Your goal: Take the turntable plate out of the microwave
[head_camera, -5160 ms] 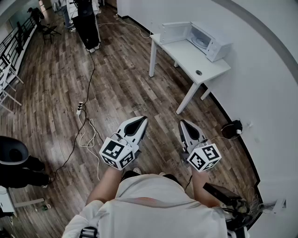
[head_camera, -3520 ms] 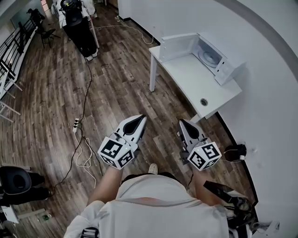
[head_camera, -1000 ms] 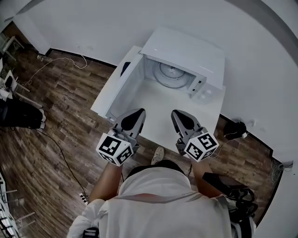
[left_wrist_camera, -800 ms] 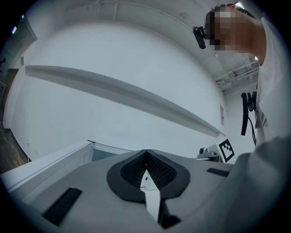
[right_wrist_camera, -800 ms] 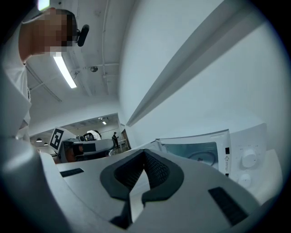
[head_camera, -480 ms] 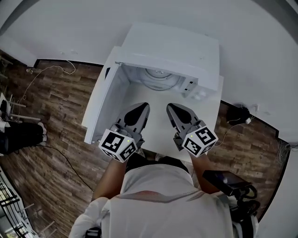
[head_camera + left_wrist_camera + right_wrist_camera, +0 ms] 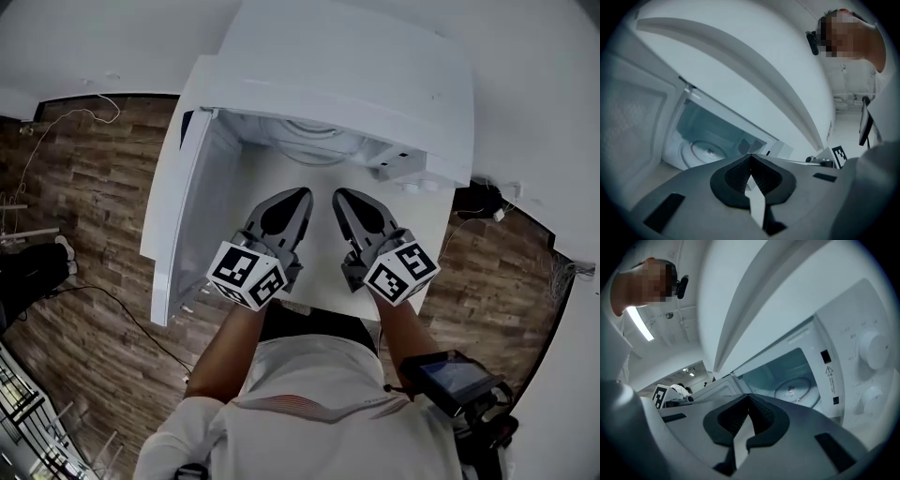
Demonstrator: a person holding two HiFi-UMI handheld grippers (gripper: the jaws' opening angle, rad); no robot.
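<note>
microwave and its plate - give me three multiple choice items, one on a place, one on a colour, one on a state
1. Where is the turntable plate?
A inside the microwave
B on top of it
C underneath it

2. What colour is the microwave's casing?
A black
B white
C red

3. How is the microwave door?
A shut
B swung open
C taken off

Answers:
1 A, the left gripper view shows the plate lying on the cavity floor.
2 B, the head view shows it white all over.
3 B, the door stands out to the left with the cavity exposed.
</note>
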